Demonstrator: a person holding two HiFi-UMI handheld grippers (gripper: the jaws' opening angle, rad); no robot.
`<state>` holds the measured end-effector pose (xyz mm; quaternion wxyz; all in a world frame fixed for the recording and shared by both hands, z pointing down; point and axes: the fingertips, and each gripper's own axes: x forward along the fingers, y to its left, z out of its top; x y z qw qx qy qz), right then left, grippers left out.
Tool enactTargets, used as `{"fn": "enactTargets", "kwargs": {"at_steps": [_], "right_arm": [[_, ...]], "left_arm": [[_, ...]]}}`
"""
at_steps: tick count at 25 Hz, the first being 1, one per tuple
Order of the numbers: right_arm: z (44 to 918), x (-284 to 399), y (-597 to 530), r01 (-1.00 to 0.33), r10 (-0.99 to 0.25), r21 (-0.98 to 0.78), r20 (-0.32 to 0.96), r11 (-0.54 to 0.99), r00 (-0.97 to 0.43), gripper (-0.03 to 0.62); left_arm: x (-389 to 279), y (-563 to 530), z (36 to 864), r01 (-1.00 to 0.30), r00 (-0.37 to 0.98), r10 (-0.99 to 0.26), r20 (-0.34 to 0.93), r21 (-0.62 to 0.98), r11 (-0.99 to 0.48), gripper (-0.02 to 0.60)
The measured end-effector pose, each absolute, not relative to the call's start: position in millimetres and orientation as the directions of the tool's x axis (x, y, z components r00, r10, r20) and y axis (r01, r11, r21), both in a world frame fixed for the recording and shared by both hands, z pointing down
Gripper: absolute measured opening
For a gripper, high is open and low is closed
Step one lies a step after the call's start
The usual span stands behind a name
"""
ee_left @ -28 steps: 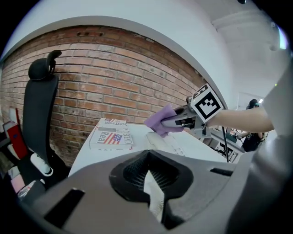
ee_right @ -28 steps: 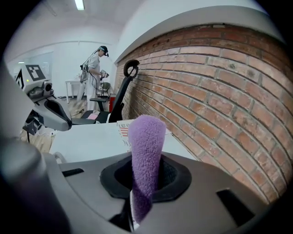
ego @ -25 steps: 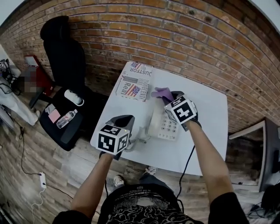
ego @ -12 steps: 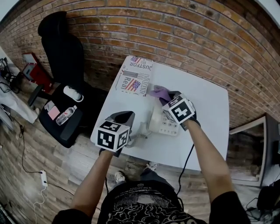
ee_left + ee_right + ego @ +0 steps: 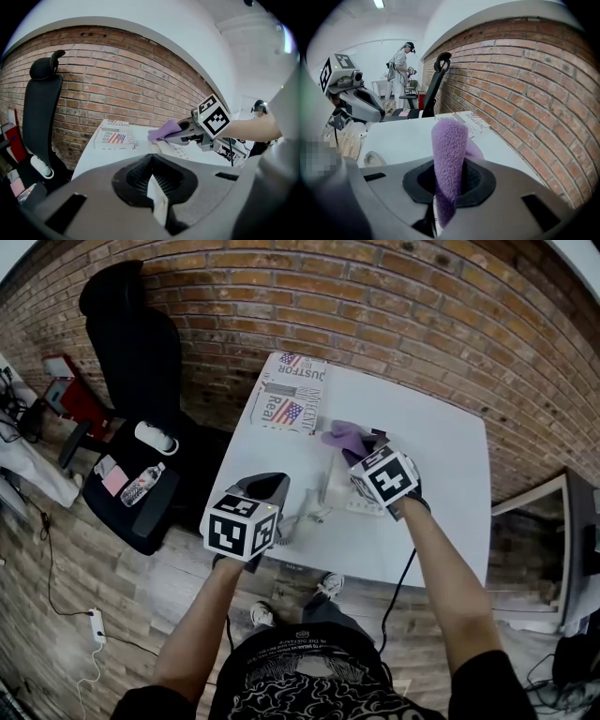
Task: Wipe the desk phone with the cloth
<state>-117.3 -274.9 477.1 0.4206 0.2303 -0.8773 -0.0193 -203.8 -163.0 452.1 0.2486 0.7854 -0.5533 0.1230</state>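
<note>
A white desk phone [image 5: 336, 491] stands in the middle of the white table [image 5: 441, 474]; its keypad [image 5: 180, 150] shows in the left gripper view. My right gripper [image 5: 361, 448] hovers over the phone's far end, shut on a purple cloth [image 5: 345, 437] that sticks up between its jaws [image 5: 449, 150]. The cloth [image 5: 164, 131] hangs off its tip above the phone. My left gripper [image 5: 279, 487] is at the table's near left edge, shut on a white piece [image 5: 157, 201] that looks like the handset [image 5: 307, 515]. The left gripper [image 5: 361, 105] is left of the phone.
A cardboard box with a flag print [image 5: 289, 399] lies at the table's far left corner by the brick wall. A black office chair [image 5: 136, 343] stands left of the table, a bottle [image 5: 142, 491] on its seat. A person [image 5: 401, 63] stands far off in the room.
My right gripper with the cloth has edged slightly toward the far side over the phone, hiding more of the keypad. My left gripper stays at the table's near left edge.
</note>
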Motion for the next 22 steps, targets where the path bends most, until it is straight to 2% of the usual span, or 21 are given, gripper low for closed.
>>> {"fn": "enactTargets", "kwargs": {"at_steps": [22], "right_arm": [[503.8,-103.8,-192.0,-0.436,-0.403,0.176,0.759,0.883,-0.511,0.044]], "left_arm": [[-199.8,-121.4,450.5,-0.902,0.429,-0.79,0.439,0.265,-0.342,0.006]]}}
